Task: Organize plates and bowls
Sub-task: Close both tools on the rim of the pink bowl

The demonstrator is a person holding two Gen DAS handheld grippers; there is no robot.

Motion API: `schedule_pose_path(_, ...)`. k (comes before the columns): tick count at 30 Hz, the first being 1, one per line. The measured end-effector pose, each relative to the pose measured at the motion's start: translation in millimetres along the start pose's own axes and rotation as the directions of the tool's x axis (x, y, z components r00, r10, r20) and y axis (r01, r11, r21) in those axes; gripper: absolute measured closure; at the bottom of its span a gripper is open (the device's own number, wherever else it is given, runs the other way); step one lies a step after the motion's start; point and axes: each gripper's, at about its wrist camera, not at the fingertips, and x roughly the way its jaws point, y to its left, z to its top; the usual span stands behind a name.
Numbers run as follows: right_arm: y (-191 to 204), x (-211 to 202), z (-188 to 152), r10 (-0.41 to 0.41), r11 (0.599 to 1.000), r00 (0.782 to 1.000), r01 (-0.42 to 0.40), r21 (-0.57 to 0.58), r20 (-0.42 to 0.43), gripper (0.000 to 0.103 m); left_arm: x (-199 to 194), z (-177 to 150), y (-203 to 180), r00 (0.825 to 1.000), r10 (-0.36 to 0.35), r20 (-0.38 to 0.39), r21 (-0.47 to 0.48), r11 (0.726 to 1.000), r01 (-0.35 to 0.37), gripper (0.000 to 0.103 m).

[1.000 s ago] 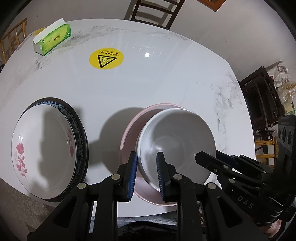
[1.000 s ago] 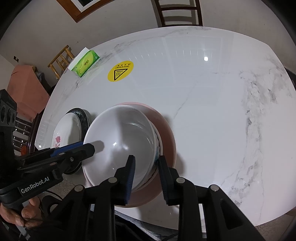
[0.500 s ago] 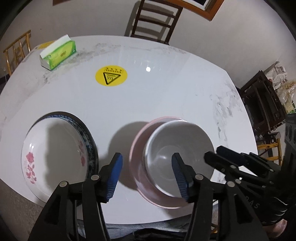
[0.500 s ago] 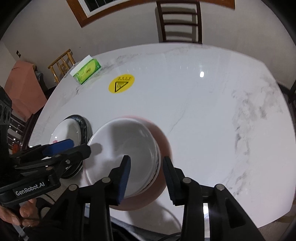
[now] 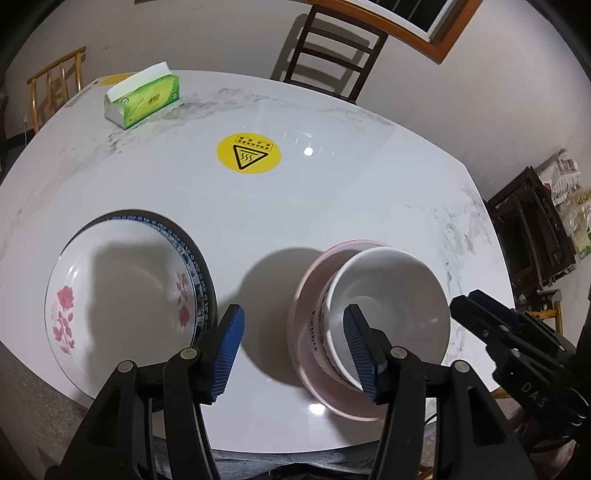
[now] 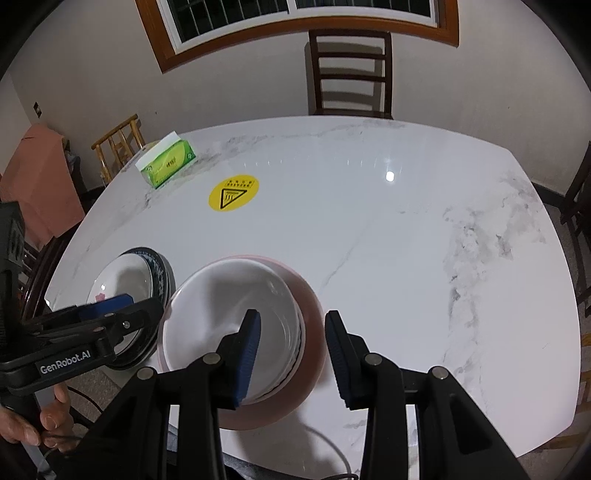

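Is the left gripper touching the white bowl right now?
Apart. In the left wrist view the left gripper stands open above the table, and neither pad presses the white bowl stacked in the pink plate.

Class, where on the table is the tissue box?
In both views the tissue box sits at the table's far left edge, beyond the yellow sticker.

White marble table [image 6: 388, 258]; green tissue box [image 5: 142, 99] near far left edge; round yellow hot-surface sticker [image 5: 248, 153] mid-table; dark wooden chair [image 6: 350, 72] behind; wood-framed window [image 6: 295, 22] above.
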Motion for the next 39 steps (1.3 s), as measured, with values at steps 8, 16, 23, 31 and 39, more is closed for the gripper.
schedule_pose_path(8, 2, -13, -8, -0.023, 0.999, 0.997, 0.026, -0.030, 0.080, 0.066, 2, -6, 11, 1.000, -0.012, 0.013, -0.031, 0.999, 0.013, 0.051)
schedule_pose_path(16, -16, -22, -15, 0.013, 0.999, 0.997, -0.016, 0.038, 0.078, 0.066, -4, -8, 24, 0.999, -0.028, 0.041, -0.067, 0.997, 0.031, 0.049)
schedule_pose_path(23, -32, -24, -20, 0.009, 0.996, 0.999, -0.013, 0.089, 0.052, 0.066, -5, -8, 34, 0.998, -0.054, 0.025, -0.109, 0.992, 0.057, 0.049)
schedule_pose_path(31, -44, -7, -27, 0.046, 0.982, 0.998, -0.037, 0.185, -0.044, 0.066, 4, -8, 36, 0.994, -0.093, -0.050, -0.172, 0.982, 0.084, 0.049)
schedule_pose_path(39, -42, 9, -33, 0.039, 0.979, 0.990, -0.010, 0.203, -0.137, 0.066, 12, -7, 38, 0.992, -0.092, -0.082, -0.211, 0.975, 0.073, 0.049)
